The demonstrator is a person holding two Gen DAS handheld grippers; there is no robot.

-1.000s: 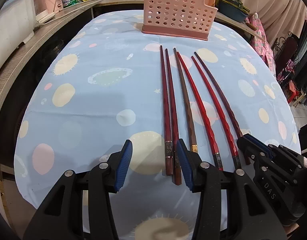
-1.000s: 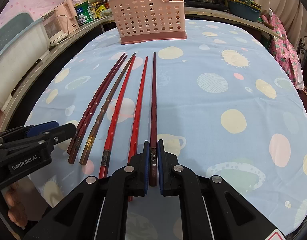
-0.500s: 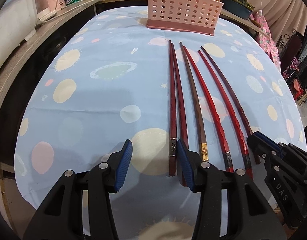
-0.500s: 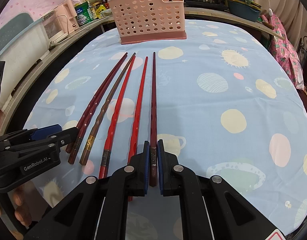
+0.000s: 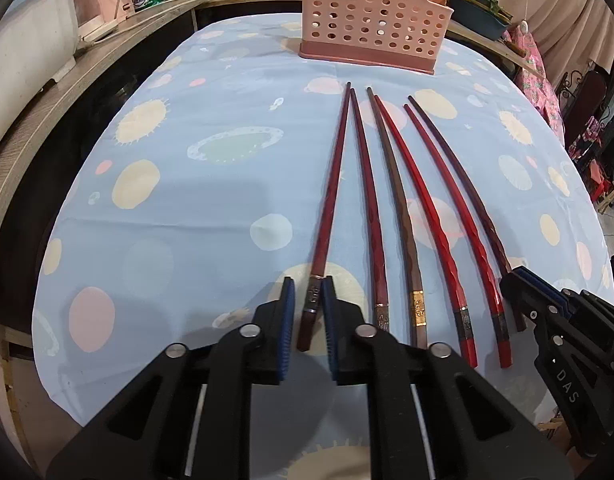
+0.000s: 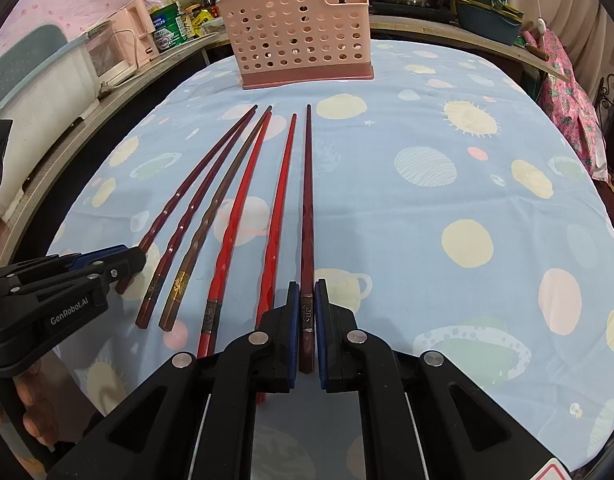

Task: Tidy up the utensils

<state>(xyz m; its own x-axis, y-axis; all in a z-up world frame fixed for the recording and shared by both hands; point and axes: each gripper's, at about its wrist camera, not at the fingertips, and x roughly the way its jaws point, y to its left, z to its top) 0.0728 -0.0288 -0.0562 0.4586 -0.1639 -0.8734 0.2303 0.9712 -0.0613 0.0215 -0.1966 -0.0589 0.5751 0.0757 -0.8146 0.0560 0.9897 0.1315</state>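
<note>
While a pale blue cloth (image 5: pixel 179 208) printed with suns and planets covers the whole worktop (image 5: pixel 15 184), a pink plastic caddy (image 5: pixel 371 20) with round holes stands upright near the far edge, and nothing lies between it and the chopsticks. Cans and steel pots crowd the counter beyond that edge. Six long, slim chopsticks lie side by side on the cloth, thick butts toward the near edge, tapered tips aimed at the caddy, long axes running near to far and fanning slightly. They look lacquered, with twisted faceted grips and small metal bands near the butts; two are bright red, one is brown, the rest dark maroon. My left fingers (image 5: pixel 307 320), black arms with ribbed blue pads, have just been closing and now clamp the butt of the leftmost maroon chopstick (image 5: pixel 331 192). My right fingers (image 6: pixel 306 320) are closed on the butt of the rightmost dark chopstick (image 6: pixel 307 200).
</note>
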